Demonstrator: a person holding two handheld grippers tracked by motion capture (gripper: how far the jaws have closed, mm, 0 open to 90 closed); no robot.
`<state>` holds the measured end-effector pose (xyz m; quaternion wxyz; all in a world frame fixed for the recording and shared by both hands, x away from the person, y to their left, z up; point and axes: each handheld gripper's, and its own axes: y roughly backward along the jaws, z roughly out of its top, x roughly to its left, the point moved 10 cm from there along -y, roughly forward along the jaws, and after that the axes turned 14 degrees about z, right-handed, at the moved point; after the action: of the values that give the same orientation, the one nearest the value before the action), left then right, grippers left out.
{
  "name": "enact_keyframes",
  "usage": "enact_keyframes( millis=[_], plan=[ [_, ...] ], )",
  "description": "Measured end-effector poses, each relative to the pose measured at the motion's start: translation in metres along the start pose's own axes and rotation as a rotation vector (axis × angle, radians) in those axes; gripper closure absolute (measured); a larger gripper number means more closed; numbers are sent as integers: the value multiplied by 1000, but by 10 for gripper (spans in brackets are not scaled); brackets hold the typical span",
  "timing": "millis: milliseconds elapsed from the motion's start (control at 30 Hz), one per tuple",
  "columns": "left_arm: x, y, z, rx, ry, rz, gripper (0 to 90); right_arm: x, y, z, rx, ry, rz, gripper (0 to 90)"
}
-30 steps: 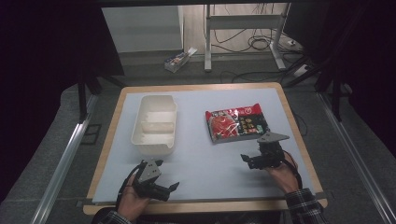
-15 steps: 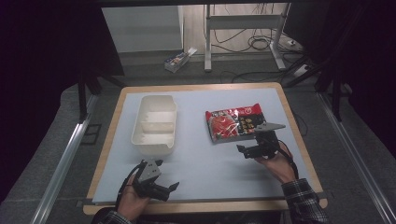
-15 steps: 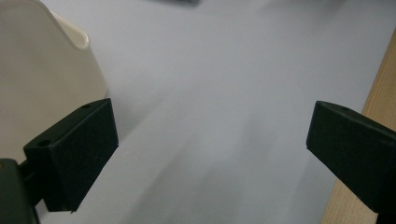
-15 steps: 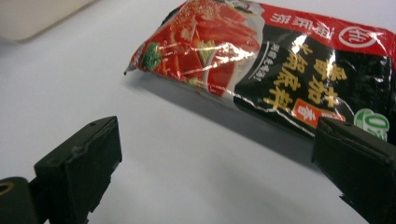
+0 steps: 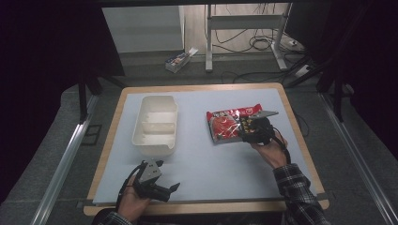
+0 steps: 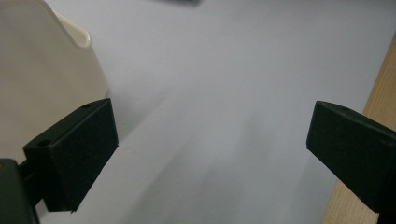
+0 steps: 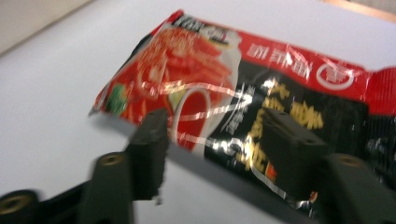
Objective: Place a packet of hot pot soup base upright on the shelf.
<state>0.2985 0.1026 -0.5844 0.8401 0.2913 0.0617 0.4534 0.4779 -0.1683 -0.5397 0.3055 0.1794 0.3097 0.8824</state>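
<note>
High view, read from left to right with the cream container [image 5: 156, 124] as landmark. We held the left gripper [image 5: 165, 190] near the table's [image 5: 202, 161] front edge, just below the container, and it had kept its place; in the left gripper view its jaws stood wide apart with nothing but bare mat between them. To the right of the container, well apart from it, the red-and-black noodle packet [image 5: 224, 123] lay flat on the mat. We had carried the right gripper [image 5: 247, 131] from the open mat below the packet up onto the packet's near right corner. In the right gripper view its jaws had just been closing from fully wide to about half open, and the packet's [image 7: 243, 98] near edge sat between them; whether the pads [image 7: 150, 149] already pressed on the film we could not tell, since the picture was blurred. We judged this to be the start of the grasp: the packet was not yet lifted, and the container was empty.
</note>
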Motion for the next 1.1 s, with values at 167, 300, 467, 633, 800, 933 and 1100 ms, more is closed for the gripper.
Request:
enact_keyframes(
  millis=[167,300,467,633,800,933,1100],
  plan=[
    [0,0,0,-1,0,0,19,-9,-11,16,-6,-3,2,624],
    [0,0,-1,4,-5,-1,20,-23,-20,28,-1,-2,-25,776],
    [0,0,-1,6,-7,2,20,-39,-31,39,-7,-29,-32,889],
    [0,0,-1,9,-12,1,21,-49,-47,47,5,-24,-54,890],
    [0,0,-1,9,-11,2,21,-58,-65,55,5,-28,-79,890],
    [0,0,-1,9,-9,0,21,-62,-75,59,9,-31,-93,890],
    [0,0,-1,10,-12,-1,21,-67,-89,64,13,-55,-101,890]
  ],
)
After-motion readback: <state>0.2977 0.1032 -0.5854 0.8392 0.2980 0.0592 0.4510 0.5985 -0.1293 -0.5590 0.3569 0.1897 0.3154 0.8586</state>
